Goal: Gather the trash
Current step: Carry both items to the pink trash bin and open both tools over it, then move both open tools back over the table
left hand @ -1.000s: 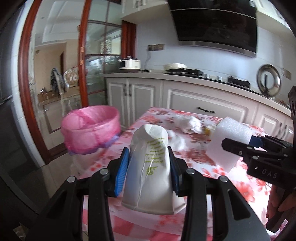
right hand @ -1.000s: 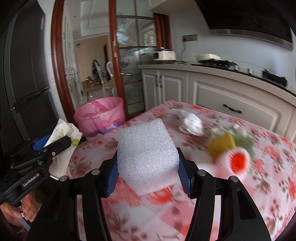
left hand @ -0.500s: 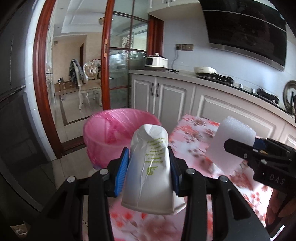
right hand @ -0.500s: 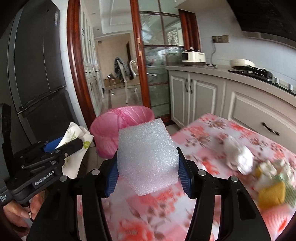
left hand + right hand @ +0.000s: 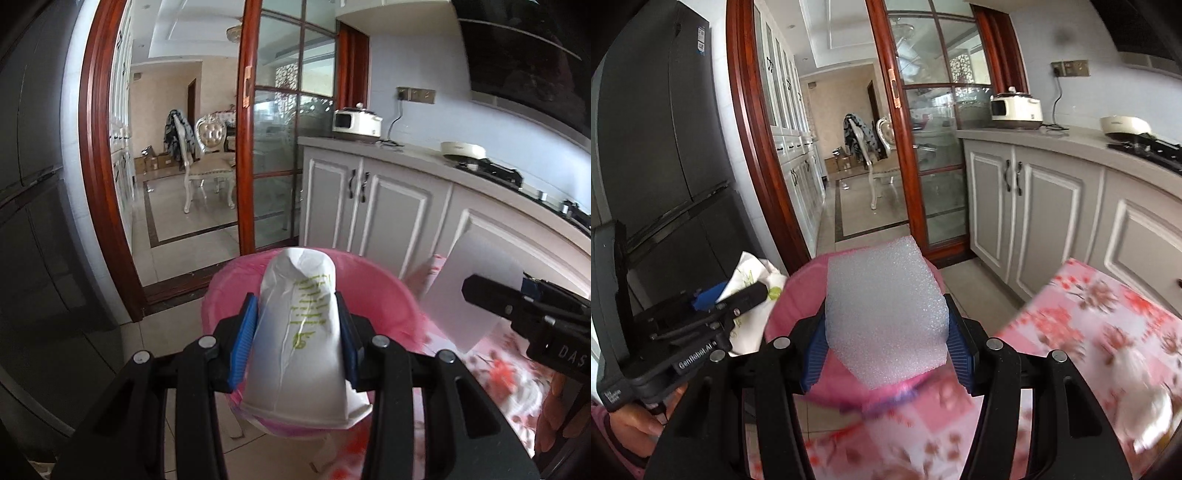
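Note:
My left gripper point(image 5: 297, 341) is shut on a crushed white paper cup point(image 5: 299, 343) with green print, held in front of the pink-lined trash bin point(image 5: 384, 295). My right gripper point(image 5: 886, 339) is shut on a white foam block point(image 5: 886, 314), which hangs before the same bin point(image 5: 798, 295). In the left wrist view the foam block point(image 5: 476, 280) and the right gripper's finger point(image 5: 491, 299) show at the right. In the right wrist view the left gripper point(image 5: 738, 299) with the cup point(image 5: 750, 273) shows at the left, held by a hand point(image 5: 631, 424).
The table with a pink floral cloth point(image 5: 1108, 332) lies to the right, with blurred white crumpled trash point(image 5: 1145, 387) on it. White cabinets point(image 5: 369, 206) and a counter run behind. A dark fridge point(image 5: 665, 147) stands at the left beside a red-framed glass door point(image 5: 280, 147).
Both grippers have swung left from over the table to the pink bin, each still holding its item. The bin now fills the middle of both views.

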{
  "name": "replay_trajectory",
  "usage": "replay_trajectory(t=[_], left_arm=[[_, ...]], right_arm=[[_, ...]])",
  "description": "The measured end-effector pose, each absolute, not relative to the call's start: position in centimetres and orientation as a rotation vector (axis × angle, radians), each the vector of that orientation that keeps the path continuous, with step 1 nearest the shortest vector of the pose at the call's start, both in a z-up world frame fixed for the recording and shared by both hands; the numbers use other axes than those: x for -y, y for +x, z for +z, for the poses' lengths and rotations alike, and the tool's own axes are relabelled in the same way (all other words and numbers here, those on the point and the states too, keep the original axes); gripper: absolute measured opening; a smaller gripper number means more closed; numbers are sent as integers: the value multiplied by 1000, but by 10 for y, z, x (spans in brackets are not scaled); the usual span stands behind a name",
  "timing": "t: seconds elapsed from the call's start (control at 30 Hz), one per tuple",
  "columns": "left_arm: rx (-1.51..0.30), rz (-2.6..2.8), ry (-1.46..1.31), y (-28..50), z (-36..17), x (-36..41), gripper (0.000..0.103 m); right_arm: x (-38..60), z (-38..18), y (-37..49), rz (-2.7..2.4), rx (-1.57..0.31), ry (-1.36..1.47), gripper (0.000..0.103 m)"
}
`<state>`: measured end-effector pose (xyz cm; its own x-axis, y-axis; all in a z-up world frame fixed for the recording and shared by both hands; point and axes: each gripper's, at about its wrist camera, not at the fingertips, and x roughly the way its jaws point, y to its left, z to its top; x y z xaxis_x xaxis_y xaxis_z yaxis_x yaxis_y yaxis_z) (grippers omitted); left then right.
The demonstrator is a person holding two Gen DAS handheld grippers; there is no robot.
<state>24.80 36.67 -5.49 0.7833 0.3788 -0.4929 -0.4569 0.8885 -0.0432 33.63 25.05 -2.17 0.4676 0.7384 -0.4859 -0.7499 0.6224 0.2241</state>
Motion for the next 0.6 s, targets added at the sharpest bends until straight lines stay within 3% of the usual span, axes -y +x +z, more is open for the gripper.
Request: replay_trajectory(t=[0.2,0.27,0.37,0.6], left_arm=[[-513,456,-230,281,-68,-410,41],[-528,471,-237,289,-74,-422,51],[-538,484,-261,293,-84,-432,59],[-524,529,-279,269,-81,-425,66]], right_arm=[[-289,-36,366,943,-607,-13,59],[-295,-42,373,946,-622,-12,62],[-292,-47,380,955,-633,24,74],[-253,-36,362,912,-605,41,74]])
